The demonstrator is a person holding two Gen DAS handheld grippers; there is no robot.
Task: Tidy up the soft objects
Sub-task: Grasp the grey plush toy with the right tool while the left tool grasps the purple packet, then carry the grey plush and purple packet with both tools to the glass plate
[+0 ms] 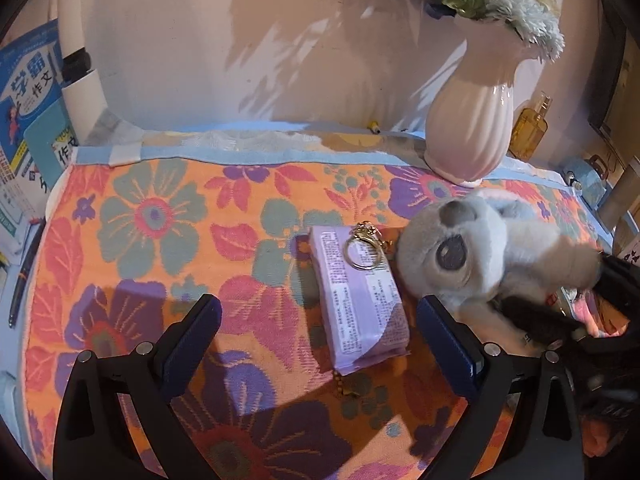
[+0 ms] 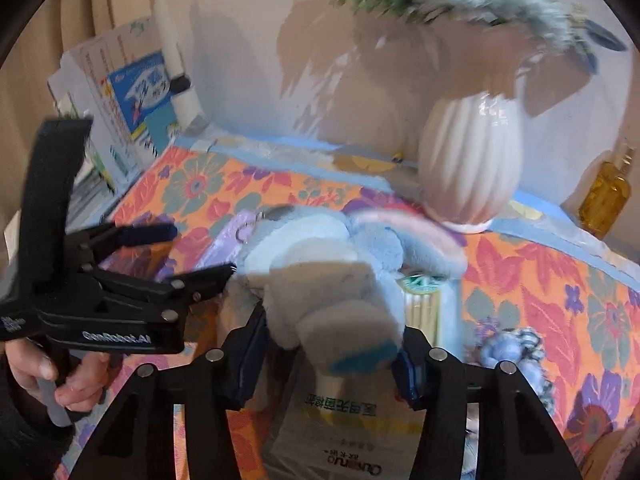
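Note:
A grey-blue plush toy (image 1: 476, 256) with big eyes lies on the floral towel (image 1: 160, 240), right of a purple tissue pack (image 1: 360, 300). A gold keyring (image 1: 362, 250) rests on the pack. My left gripper (image 1: 320, 320) is open, its fingers on either side of the pack's near end. In the right wrist view my right gripper (image 2: 332, 352) is shut on the plush toy (image 2: 320, 272), holding its rear end. The left gripper (image 2: 188, 252) shows there at the left, held by a hand.
A pink ribbed vase (image 1: 468, 128) with flowers stands at the back right, an amber bottle (image 1: 530, 128) beside it. Books (image 1: 28, 112) lean at the left. A plastic packet (image 2: 344, 432), a cotton swab box (image 2: 424, 304) and a blue knitted item (image 2: 512, 352) lie near the right gripper.

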